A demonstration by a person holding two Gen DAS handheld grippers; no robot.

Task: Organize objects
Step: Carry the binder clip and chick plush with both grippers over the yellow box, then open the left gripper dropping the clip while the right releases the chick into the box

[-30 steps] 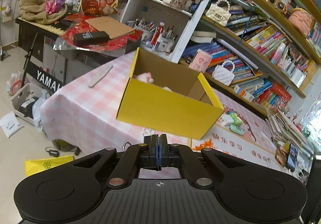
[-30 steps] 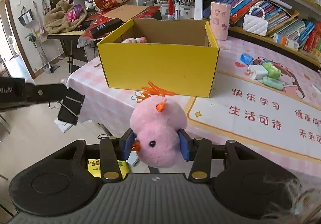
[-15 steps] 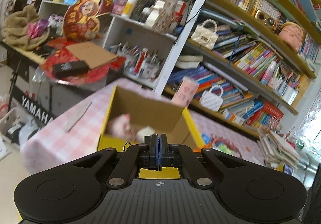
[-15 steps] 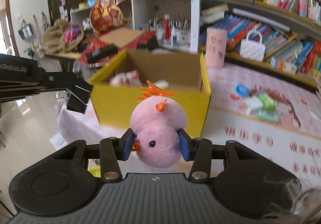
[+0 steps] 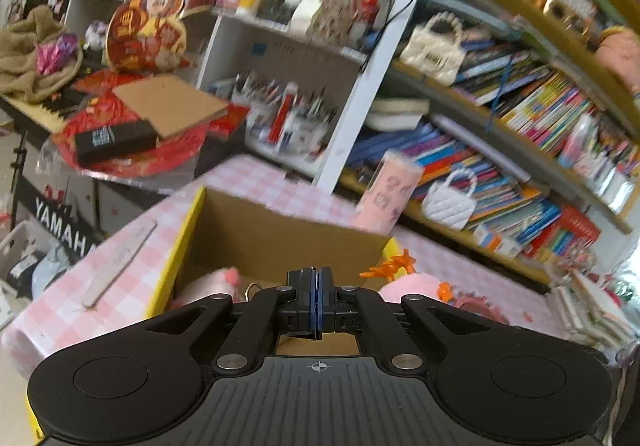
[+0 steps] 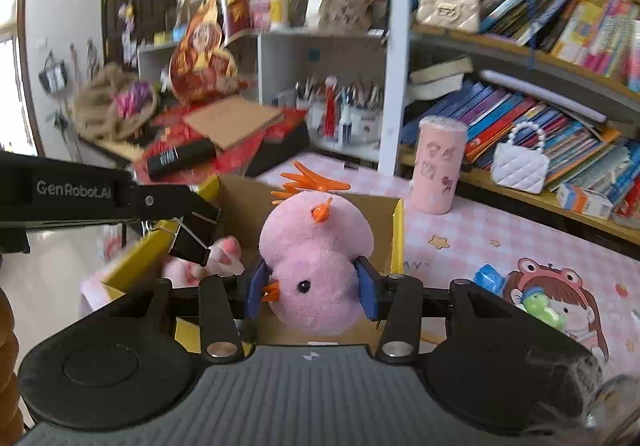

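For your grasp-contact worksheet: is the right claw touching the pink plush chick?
Touching. The right wrist view shows the right claw with both blue pads pressed into the sides of the pink plush chick, which hangs between them.

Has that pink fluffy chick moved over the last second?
Yes. Held in the right tool, the pink chick has gone forward, from in front of the yellow box to above its opening.
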